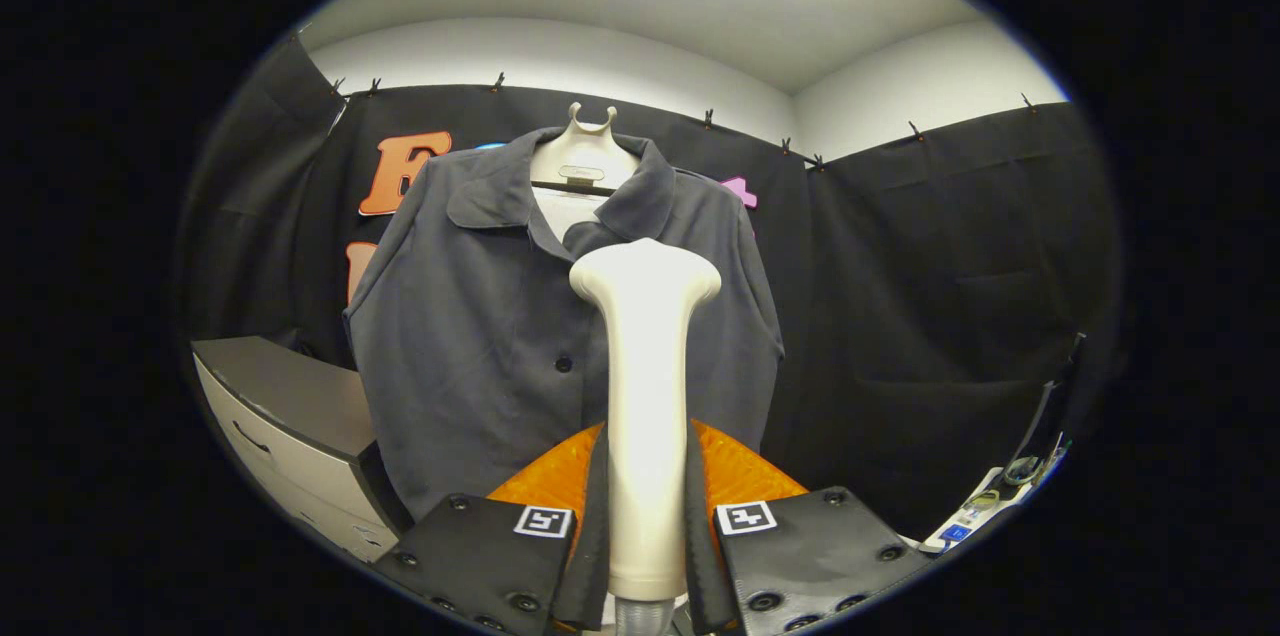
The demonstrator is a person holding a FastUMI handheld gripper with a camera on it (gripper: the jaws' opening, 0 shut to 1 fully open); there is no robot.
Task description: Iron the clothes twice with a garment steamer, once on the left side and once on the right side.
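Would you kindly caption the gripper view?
Gripper shut on steamer, held upright before the hanging shirt.

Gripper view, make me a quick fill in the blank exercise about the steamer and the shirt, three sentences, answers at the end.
1. The gripper is shut on the handle of the white ____.
2. The steamer stands upright in front of a dark grey ____ with buttons.
3. The shirt hangs on a white ____ against the black cloth wall.

Missing words: steamer; shirt; hanger
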